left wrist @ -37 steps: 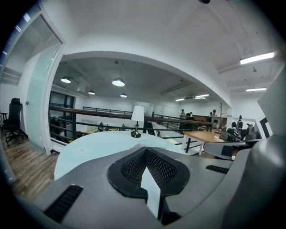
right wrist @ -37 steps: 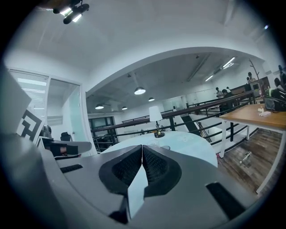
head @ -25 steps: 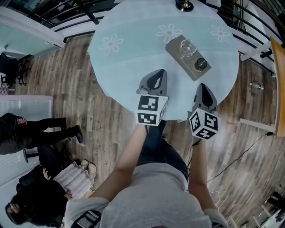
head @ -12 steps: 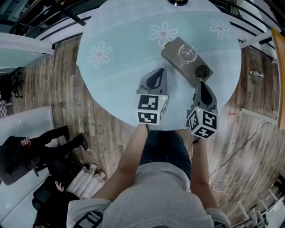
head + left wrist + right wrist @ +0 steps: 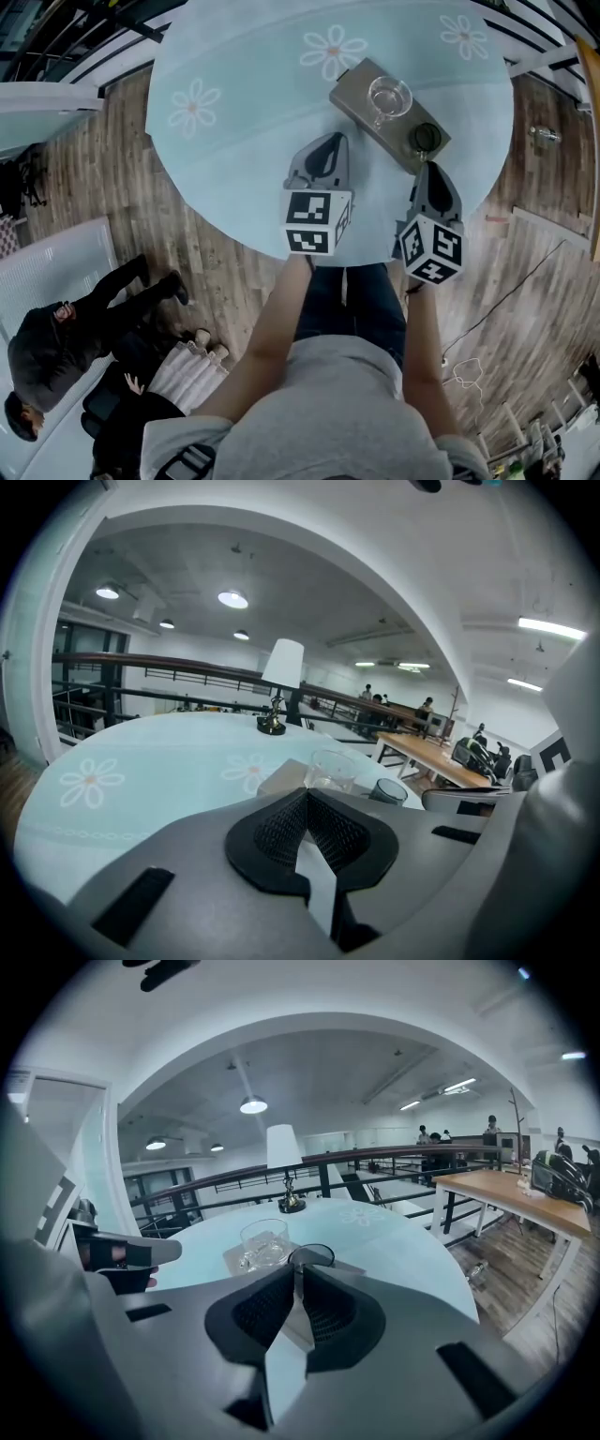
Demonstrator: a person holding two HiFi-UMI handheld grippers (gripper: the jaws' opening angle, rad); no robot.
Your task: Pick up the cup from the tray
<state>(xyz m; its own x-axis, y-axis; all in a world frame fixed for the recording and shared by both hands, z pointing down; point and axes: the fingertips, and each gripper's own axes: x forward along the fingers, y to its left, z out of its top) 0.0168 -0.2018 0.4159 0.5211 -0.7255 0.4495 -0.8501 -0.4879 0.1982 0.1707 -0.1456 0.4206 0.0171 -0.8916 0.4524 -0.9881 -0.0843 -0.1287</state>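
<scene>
A clear glass cup (image 5: 389,97) stands on a grey-brown rectangular tray (image 5: 354,86) on the round pale-blue table (image 5: 244,103). A small dark round cup (image 5: 425,137) sits at the tray's near right end. My left gripper (image 5: 327,152) hovers over the table, left of the tray, shut and empty. My right gripper (image 5: 432,171) is just short of the tray's near end, close to the dark cup, also shut and empty. The glass (image 5: 331,770) shows past the left jaws with the dark cup (image 5: 388,790) to its right. In the right gripper view the glass (image 5: 262,1242) and dark cup (image 5: 311,1256) lie straight ahead.
The tablecloth carries white flower prints (image 5: 334,50). A small lamp (image 5: 278,684) stands at the table's far side. Railings (image 5: 84,52) run behind the table. People (image 5: 66,328) are on the wooden floor at the left. A wooden desk (image 5: 506,1194) stands off to the right.
The view has shifted forward over the table. Both grippers have come nearer to the tray, the right one now close to its near end. Both stayed shut.
</scene>
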